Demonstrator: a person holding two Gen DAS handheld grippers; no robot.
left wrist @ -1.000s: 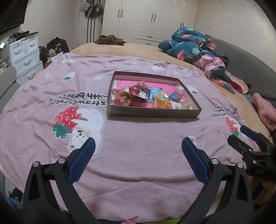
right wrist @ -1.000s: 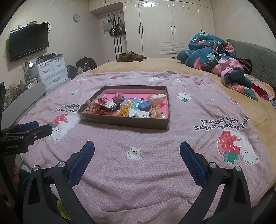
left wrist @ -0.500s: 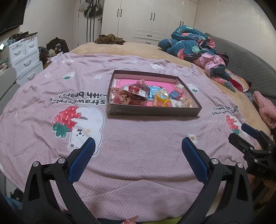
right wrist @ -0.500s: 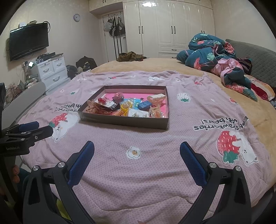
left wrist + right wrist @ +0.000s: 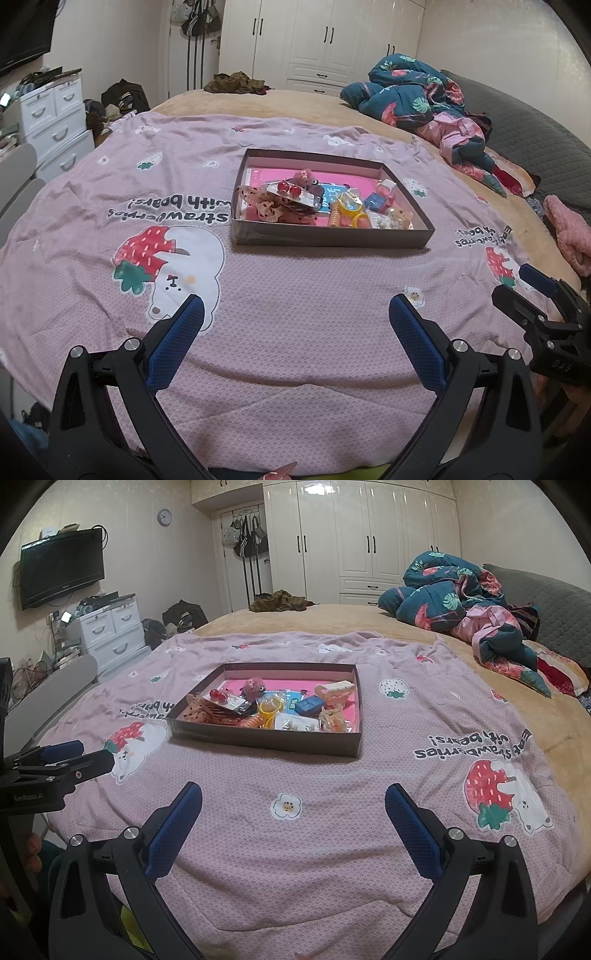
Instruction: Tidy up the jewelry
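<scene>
Left gripper (image 5: pixel 295 314) and right gripper (image 5: pixel 293 794) gape wide, holding nothing above the blanket (image 5: pixel 295 350). The tray's (image 5: pixel 332 242) jumbled trinkets are hard to identify, perhaps hair clips.

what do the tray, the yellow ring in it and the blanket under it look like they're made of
Tray: likely cardboard, brown with a slight sheen outside; thin straight walls and sharp folded corners.
Yellow ring: probably plastic; glossy and slightly see-through with a bright highlight.
Blanket: soft woven or knit fabric, matte, with a fine scale-like texture, printed strawberries and bears, and wrinkles.
</scene>
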